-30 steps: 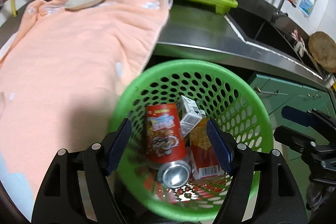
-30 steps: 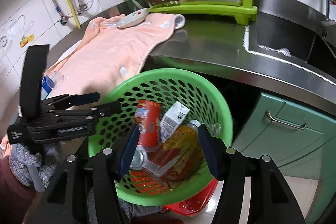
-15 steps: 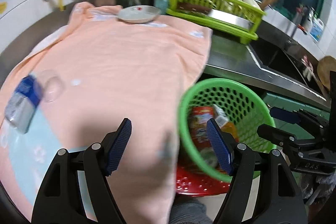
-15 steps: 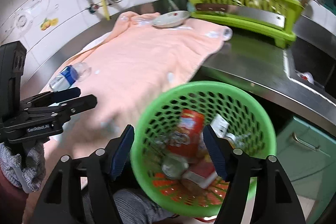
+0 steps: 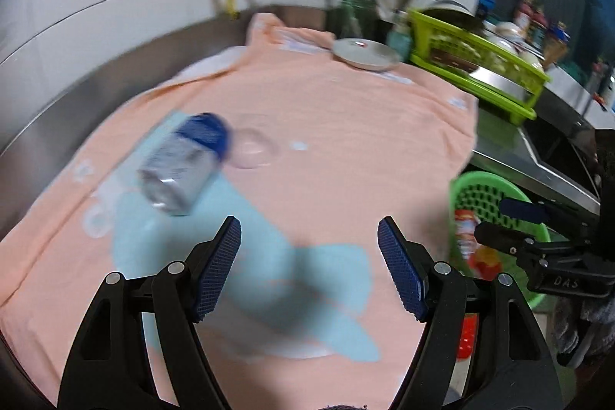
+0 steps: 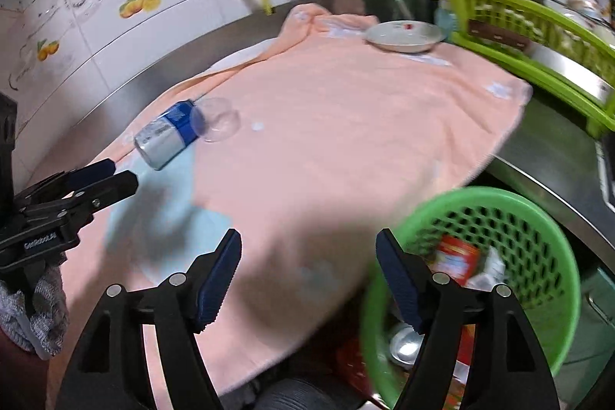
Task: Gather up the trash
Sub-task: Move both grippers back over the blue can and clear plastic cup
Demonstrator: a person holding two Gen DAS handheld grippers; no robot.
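Trash already fills part of our basket (image 6: 472, 202): a red can (image 6: 457, 254), a silver can end (image 6: 403, 346) and a pale carton or wrapper (image 6: 490, 269) lie inside it, just to the right of our right gripper (image 6: 307, 279) and a little below the edge of the surface (image 6: 184, 64). We judge the task well along but not finished.

One piece is left that we can see, a clear bottle (image 5: 184, 164) with a blue label, lying on its side on the peach towel (image 5: 346, 125). It sits ahead of our left gripper (image 5: 309, 266) and off to its left, near but not between the fingers. From the right gripper it is farther ahead and well to the left, just beyond the left gripper's tips.

Neither gripper holds anything. The left one stands released, with only towel between its pads. The right one's jaws are opening, also with nothing but towel between them.

A plate (image 5: 365, 53) rests at the far end of the towel, beside the green rack (image 5: 480, 64); we take it for dishware, not trash (the blur makes small scraps hard to rule out). A round clear patch (image 5: 251, 150) shows just beyond the bottle; we cannot tell whether it is a lid, a glass or part of the bottle.

What remains, in our view: reach the bottle, likely with the left gripper, close on its body, and carry it rightward to the basket.
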